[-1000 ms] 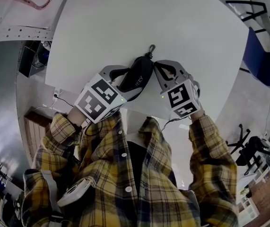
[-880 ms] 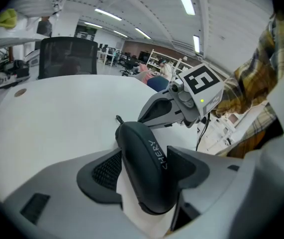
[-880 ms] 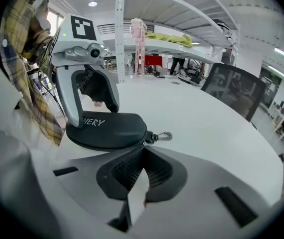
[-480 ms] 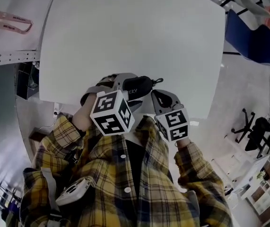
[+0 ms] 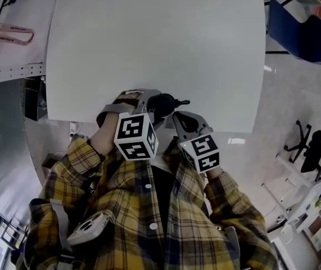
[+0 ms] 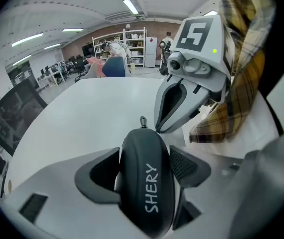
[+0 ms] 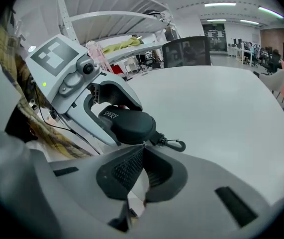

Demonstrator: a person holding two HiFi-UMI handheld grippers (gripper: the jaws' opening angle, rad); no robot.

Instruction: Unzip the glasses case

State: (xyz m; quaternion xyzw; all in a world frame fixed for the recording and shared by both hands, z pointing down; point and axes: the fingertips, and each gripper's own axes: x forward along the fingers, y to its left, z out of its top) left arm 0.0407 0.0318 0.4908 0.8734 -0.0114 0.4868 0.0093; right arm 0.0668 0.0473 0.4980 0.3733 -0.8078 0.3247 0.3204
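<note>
The black glasses case (image 5: 163, 102) marked SHERY hangs over the near edge of the white table (image 5: 160, 38). My left gripper (image 5: 152, 103) clasps it across its width. In the left gripper view both pads press the sides of the case (image 6: 146, 183); these jaws have just been opening wider with the case between them. My right gripper (image 7: 142, 146) is shut, with its tips pinched at the case's hook end, where the zip pull sits hidden between them. A small snap hook (image 7: 174, 144) sticks out beside the tips. The case (image 7: 127, 123) looks closed.
A blue chair (image 5: 301, 35) stands at the table's far right and an office chair base (image 5: 298, 145) is on the floor to the right. A pink lanyard (image 5: 5, 34) lies on a second table at the left. My yellow plaid sleeves fill the foreground.
Both grippers have rolled and drawn in toward the table's near edge with the case. The case's hook end, which pointed away from me, now points to the right.
</note>
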